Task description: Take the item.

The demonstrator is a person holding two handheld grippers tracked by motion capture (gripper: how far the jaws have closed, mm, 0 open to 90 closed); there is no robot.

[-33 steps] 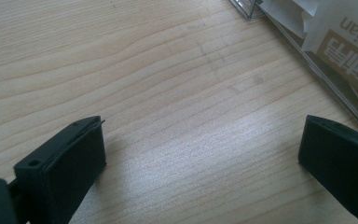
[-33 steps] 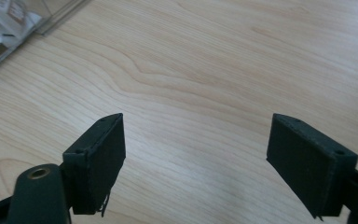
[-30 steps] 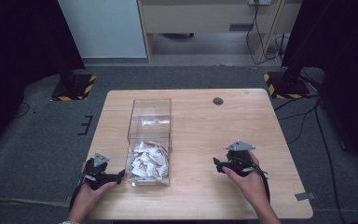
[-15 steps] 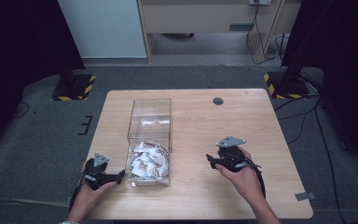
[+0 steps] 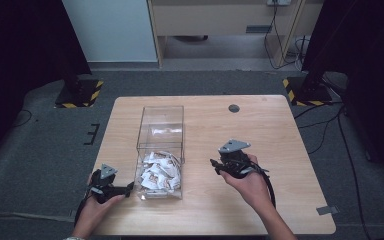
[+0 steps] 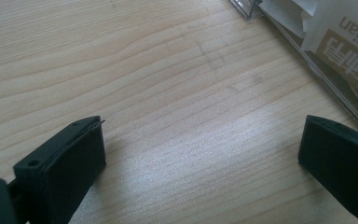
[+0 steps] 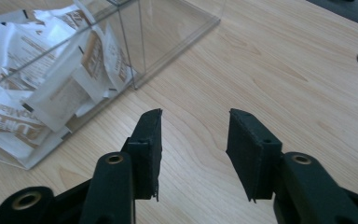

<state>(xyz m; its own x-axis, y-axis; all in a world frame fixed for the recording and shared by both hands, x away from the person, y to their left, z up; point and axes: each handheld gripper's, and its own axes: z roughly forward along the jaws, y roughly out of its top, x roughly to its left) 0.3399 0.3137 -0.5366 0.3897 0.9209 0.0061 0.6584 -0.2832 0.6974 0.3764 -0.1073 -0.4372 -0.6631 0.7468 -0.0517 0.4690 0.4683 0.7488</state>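
Sachets (image 5: 159, 170) lie heaped in the near end of the clear box (image 5: 161, 125) on the desk (image 5: 270, 130). The right hand-held gripper (image 7: 193, 140), jaws apart with nothing between and just narrowing, approaches the box; the left hand-held gripper (image 6: 200, 154) rests wide apart beside it. Next, likely reach over the wall for a sachet.

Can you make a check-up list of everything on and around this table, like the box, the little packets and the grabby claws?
Surface: wooden table, a round grey cap near its far edge.
Job's things: clear box; white packets piled in its near end, far end almost bare.
Clutter: nothing seen.
Grippers: left gripper open, low over bare wood beside the box; right gripper open, nothing between its jaws, which have just been closing.
Cables: black cable trails along the right forearm.
Surroundings: grey carpet, striped stand feet.
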